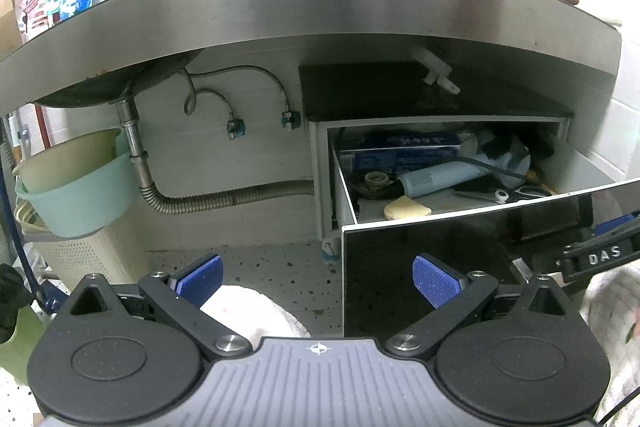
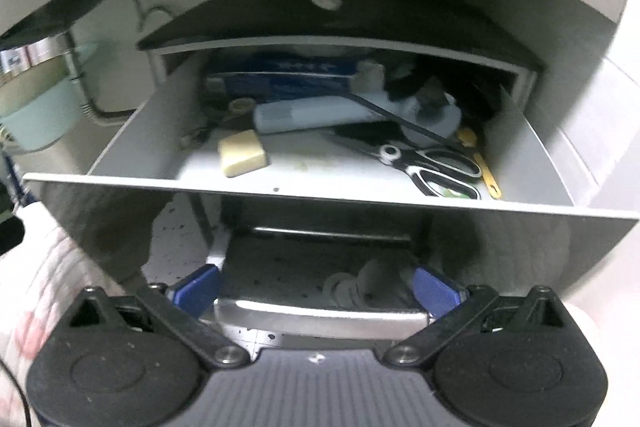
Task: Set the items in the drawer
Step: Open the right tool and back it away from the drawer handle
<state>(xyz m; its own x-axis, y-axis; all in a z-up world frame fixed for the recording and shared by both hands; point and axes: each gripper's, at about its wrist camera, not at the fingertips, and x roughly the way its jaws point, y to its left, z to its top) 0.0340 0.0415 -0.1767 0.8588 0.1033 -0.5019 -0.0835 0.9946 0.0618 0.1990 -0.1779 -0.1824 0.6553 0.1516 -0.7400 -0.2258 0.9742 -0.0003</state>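
Between your spread right gripper [image 2: 316,291] fingers sits the drawer [image 2: 320,195] handle [image 2: 320,315]; beyond — scissors [image 2: 436,163], tips pointing left, soap [image 2: 243,153]. Your left gripper [image 1: 318,281] — spread, empty.

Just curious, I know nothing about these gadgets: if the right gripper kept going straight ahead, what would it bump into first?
Probably the silver metal handle on the glossy black drawer front; the right gripper is open with its blue fingertips on either side of it. Depth is hard to judge.
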